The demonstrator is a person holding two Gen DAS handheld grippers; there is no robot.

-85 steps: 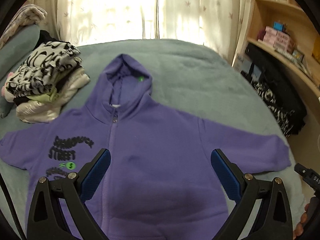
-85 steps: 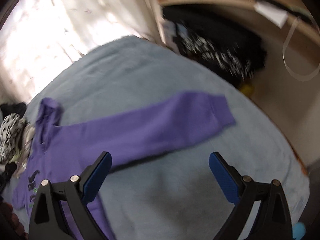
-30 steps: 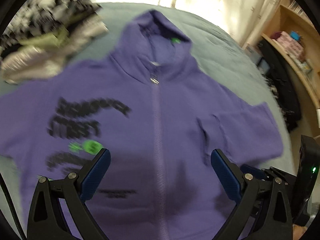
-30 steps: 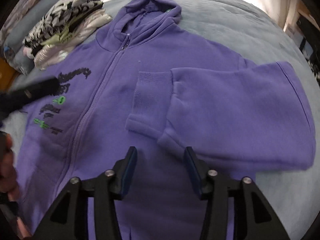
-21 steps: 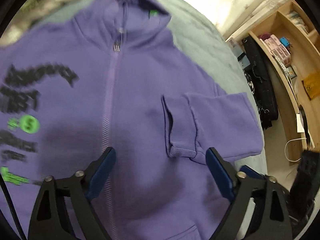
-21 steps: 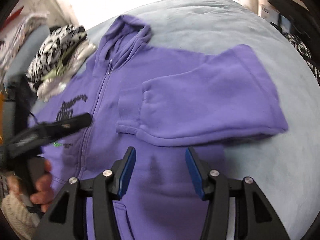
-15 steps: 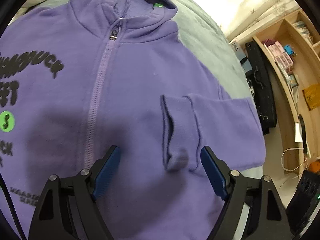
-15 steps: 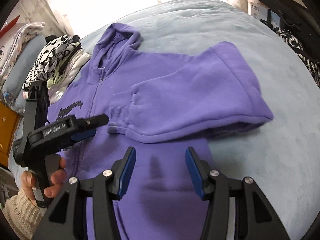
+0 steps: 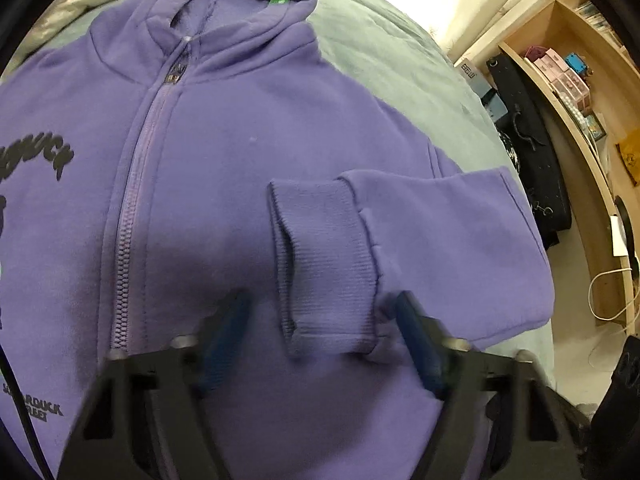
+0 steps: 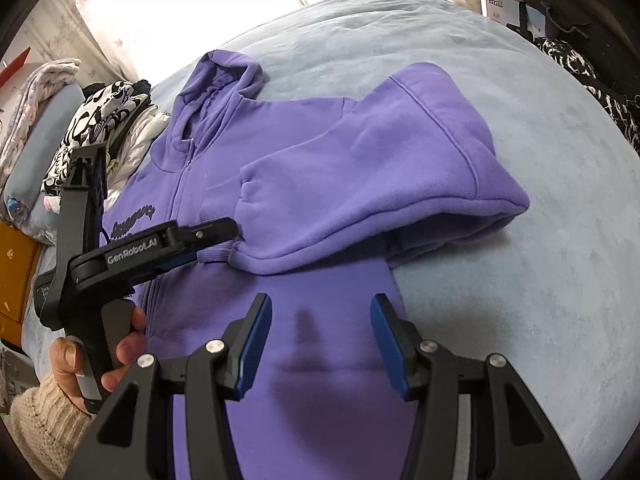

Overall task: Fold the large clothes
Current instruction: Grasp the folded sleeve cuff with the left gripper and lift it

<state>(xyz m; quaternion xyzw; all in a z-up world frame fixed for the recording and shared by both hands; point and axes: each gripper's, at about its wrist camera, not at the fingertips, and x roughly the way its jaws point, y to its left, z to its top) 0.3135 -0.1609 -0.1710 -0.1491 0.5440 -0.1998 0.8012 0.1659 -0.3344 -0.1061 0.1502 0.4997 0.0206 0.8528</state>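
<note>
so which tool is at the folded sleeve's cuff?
The left tool, jaws closing around the ribbed cuff. The right tool hangs empty over the hoodie's body.

Both wrist fisheyes are angling steeply down at the bed: the left one is sitting close over the purple hoodie chest, the right one is viewing from farther back, both sharing the folded sleeve.
</note>
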